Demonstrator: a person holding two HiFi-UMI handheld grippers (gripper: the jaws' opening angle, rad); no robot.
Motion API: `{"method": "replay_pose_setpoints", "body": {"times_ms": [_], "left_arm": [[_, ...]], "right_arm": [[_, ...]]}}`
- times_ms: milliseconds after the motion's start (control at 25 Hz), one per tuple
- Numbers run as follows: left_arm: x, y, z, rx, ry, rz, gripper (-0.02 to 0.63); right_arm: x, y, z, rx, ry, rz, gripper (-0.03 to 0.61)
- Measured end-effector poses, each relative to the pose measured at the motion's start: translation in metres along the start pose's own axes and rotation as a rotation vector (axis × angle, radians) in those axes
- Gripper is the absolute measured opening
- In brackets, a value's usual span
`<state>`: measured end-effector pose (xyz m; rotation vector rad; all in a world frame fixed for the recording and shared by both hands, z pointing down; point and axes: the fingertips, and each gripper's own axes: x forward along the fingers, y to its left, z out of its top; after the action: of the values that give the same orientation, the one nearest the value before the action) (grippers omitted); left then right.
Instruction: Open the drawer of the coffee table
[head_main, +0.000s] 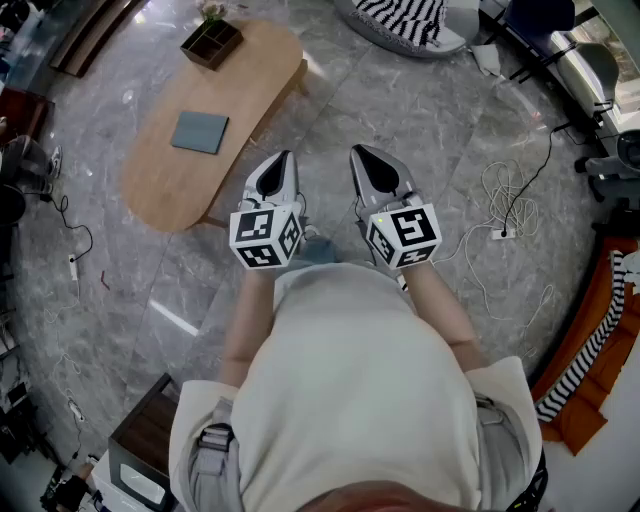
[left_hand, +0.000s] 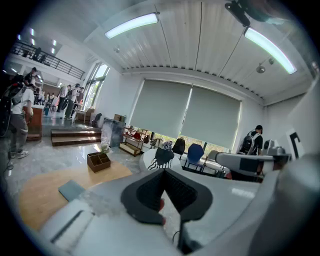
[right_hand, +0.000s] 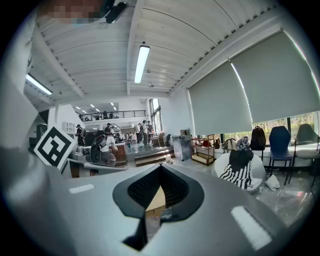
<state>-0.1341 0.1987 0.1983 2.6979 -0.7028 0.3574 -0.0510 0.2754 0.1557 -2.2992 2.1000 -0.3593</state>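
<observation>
A wooden desk (head_main: 165, 175) lies at upper left, well apart from the person, and its drawer cannot be seen from here. The left tool (head_main: 285, 158) and right tool (head_main: 358, 153) are held side by side before the chest, jaws fully together, gripping nothing. On approach, shut jaws might knock the drawer front rather than catch it. Loose cables (head_main: 510, 200) on the floor at right could snag a foot.

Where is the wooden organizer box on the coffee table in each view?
Head view: the wooden organizer box is top left, on the coffee table's far end.
Left gripper view: box at left, below mid-height.
Right gripper view: not in it.
Shared landmark: the striped seat.
</observation>
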Motion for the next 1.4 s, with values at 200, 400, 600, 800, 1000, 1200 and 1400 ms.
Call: {"method": "replay_pose_setpoints", "body": {"times_ms": [200,400,600,800,1000,1200,1400], "left_arm": [[-0.01,-0.024,-0.009,-0.008,0.002,-0.022,0.0],[-0.009,-0.021,-0.001,0.006,-0.003,-0.028,0.0],[0.001,-0.005,0.003,0.015,-0.003,-0.027,0.0],[0.008,0.01,0.006,0.009,-0.003,-0.029,0.0],[0.008,0.025,0.019,0.005,-0.015,-0.029,0.0],[0.016,0.04,0.016,-0.014,0.008,-0.014,0.0],[0.03,0.054,0.011,-0.039,0.018,0.019,0.0]], "right_arm": [[-0.019,0.004,-0.005,0.0,0.017,0.025,-0.003],[-0.012,0.008,-0.006,0.045,0.021,0.031,-0.003],[0.002,0.005,-0.006,0.06,0.014,0.005,-0.002],[0.013,0.008,-0.006,0.052,0.006,0.003,-0.002],[0.029,0.013,0.003,0.066,-0.01,0.006,-0.002],[0.048,0.019,0.003,0.069,0.013,0.045,-0.002],[0.069,0.01,0.001,0.078,0.026,0.076,-0.002]]}}
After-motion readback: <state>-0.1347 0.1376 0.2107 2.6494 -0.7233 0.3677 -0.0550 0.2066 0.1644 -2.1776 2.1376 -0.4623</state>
